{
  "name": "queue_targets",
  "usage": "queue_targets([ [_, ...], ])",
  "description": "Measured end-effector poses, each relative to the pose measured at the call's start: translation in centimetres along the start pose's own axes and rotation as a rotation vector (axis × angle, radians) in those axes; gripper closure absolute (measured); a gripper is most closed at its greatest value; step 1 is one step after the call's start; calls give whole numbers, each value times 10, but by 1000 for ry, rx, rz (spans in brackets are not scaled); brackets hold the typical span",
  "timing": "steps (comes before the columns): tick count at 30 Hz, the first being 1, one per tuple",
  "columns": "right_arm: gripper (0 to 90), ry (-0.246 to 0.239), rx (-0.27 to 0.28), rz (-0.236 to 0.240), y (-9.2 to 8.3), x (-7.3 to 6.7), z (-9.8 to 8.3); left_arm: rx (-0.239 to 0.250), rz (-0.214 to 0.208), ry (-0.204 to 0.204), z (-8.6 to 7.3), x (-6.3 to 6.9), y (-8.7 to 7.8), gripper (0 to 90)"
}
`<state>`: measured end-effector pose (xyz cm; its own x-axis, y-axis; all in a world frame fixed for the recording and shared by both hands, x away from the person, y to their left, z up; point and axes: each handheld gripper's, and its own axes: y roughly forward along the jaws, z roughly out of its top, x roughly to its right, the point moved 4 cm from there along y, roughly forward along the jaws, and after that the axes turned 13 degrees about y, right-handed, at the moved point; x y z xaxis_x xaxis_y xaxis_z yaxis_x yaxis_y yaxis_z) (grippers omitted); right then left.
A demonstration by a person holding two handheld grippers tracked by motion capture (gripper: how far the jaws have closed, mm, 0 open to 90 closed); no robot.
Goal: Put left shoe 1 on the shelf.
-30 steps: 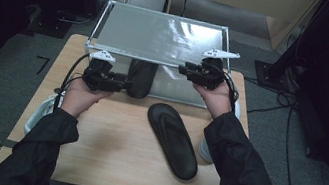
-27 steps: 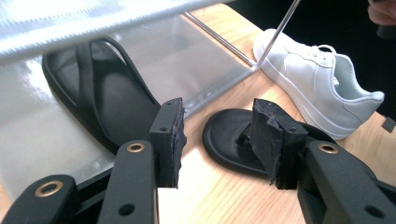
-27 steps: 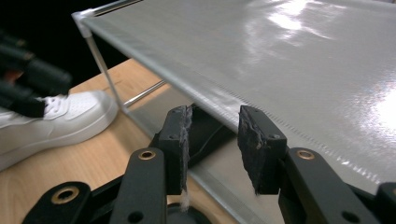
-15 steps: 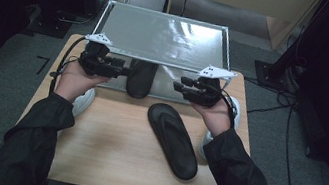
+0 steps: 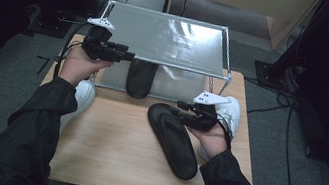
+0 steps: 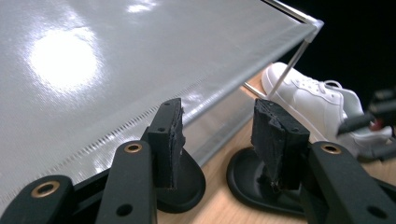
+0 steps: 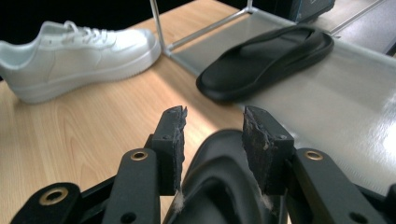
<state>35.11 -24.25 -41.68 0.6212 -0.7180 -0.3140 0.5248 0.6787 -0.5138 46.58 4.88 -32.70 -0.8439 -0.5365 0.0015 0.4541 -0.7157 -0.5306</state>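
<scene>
One black flip-flop (image 5: pixel 172 139) lies slantwise on the wooden table (image 5: pixel 107 149). A second black flip-flop (image 5: pixel 140 78) sits on the lower level of the metal shelf rack (image 5: pixel 171 40). My right gripper (image 5: pixel 181 106) hangs low over the far end of the near flip-flop (image 7: pixel 219 186). Its jaws are open and have been widening, and that end rises between them without the pads pressing on it. My left gripper (image 5: pixel 130 56) is raised at the rack's front left edge. It is open, its jaws have just been closing, and nothing is between them (image 6: pixel 217 116).
A white sneaker (image 5: pixel 227 113) stands right of the rack, by my right hand. Another white sneaker (image 5: pixel 78 98) lies at the table's left edge under my left forearm. The rack's shiny top sheet (image 6: pixel 116 70) spreads close in front of the left gripper.
My right hand has come down from the rack's front to the near flip-flop's far end. My left hand has risen and moved back toward the rack's top edge.
</scene>
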Motion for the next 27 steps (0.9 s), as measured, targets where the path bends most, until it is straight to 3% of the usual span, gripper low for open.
queue_targets([
  [9, 595, 25, -24, -7, -1, 4, -37, -14, 13, 35, 8, -15, 13, 590],
  [16, 599, 56, -26, -14, -3, 5, -57, -48, 19, 59, 4, -22, 27, 637],
  [27, 598, 78, -94, -21, 12, -1, -88, -70, 15, 76, -3, -28, 38, 671],
])
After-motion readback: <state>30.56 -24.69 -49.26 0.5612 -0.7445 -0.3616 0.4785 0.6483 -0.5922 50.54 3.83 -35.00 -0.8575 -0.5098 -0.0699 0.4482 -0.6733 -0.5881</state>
